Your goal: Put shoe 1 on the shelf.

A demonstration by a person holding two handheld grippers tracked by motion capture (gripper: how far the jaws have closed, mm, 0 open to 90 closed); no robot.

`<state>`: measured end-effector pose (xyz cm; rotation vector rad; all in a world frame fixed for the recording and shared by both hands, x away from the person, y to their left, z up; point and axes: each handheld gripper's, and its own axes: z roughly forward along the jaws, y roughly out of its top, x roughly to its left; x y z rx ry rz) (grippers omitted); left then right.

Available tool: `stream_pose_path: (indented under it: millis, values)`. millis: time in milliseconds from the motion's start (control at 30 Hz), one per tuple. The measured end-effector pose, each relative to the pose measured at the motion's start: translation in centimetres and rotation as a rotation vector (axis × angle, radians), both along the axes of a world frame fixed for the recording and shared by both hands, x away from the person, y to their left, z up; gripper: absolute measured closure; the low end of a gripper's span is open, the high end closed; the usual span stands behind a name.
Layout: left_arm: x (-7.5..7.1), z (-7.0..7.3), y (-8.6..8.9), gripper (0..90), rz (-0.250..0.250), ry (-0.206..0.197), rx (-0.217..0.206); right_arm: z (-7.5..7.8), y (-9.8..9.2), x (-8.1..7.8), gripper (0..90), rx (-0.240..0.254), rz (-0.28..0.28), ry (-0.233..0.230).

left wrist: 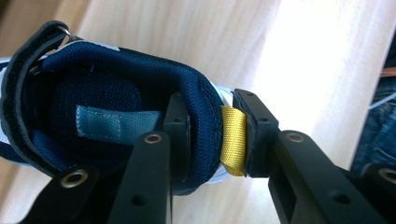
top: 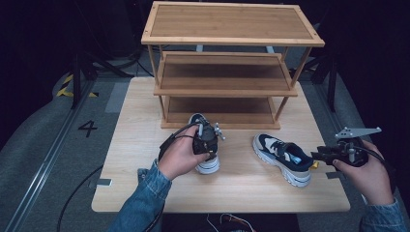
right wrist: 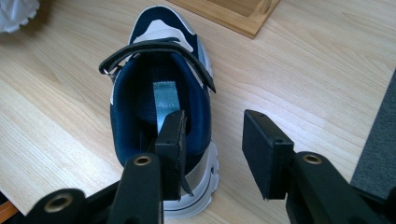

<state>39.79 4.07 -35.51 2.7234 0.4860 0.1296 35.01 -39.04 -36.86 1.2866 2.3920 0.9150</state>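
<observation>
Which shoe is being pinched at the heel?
The navy-and-white sneaker nearest the shelf: left gripper clamps its heel. The other sneaker lies ungripped.

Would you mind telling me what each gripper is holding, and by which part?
The left gripper clamps the left shoe by its heel collar, at the yellow pull tab. The right gripper holds nothing yet.

Both forearms wear faded blue denim sleeves with stitched cuffs. The left gripper has 2 matte black jaws of flat plate, each pierced by brass-ringed holes and small black screws, ending in square rubber pads. The right gripper is built the same. In the high view it carries a grey three-cornered plate, and black cables trail from both.
</observation>
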Motion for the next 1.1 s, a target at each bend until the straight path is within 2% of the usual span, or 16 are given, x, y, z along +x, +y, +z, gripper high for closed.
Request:
stream_pose_path:
  millis: [200,300,367,433,633,733,767,800,900,933,1100]
  values:
    - [1.6,0.3,0.0,67.3,0.001,-0.007,-0.008,0.0,-0.3,-0.3,61.3,-0.002,-0.010,0.003]
    - [2.8,0.5,-0.1,67.2,-0.011,-0.040,0.017,-0.1,-0.5,-0.4,61.3,-0.002,-0.014,0.002]
    - [3.5,0.6,-0.2,67.3,-0.029,-0.055,0.033,-0.1,-0.6,-0.5,61.4,-0.003,-0.019,0.003]
    - [4.2,0.5,-0.3,67.3,-0.049,-0.073,0.031,-0.2,-0.7,-0.6,61.4,-0.002,-0.022,0.006]
    - [5.8,0.0,-0.8,66.9,-0.101,-0.074,0.016,-0.2,-1.0,-0.8,61.6,0.001,-0.032,0.006]
    - [6.3,-0.2,-1.2,65.9,-0.122,-0.087,0.006,-0.2,-1.1,-1.0,61.8,0.000,-0.035,0.009]
    - [6.6,-0.2,-1.3,65.8,-0.152,-0.103,0.009,-0.2,-1.1,-1.0,61.8,0.000,-0.036,0.007]
    - [6.6,-0.4,-1.4,65.8,-0.141,-0.094,0.014,-0.2,-1.2,-1.0,61.9,0.000,-0.036,0.005]
    - [6.9,-0.8,-1.8,65.7,-0.164,-0.087,0.016,-0.1,-1.2,-1.1,62.0,0.000,-0.039,0.006]
    - [7.1,-0.9,-1.9,65.4,-0.188,-0.093,0.013,-0.1,-1.2,-1.1,62.0,0.000,-0.040,0.006]
    - [7.1,-1.0,-1.8,64.8,-0.190,-0.095,0.019,-0.1,-1.1,-1.0,62.0,-0.003,-0.033,0.004]
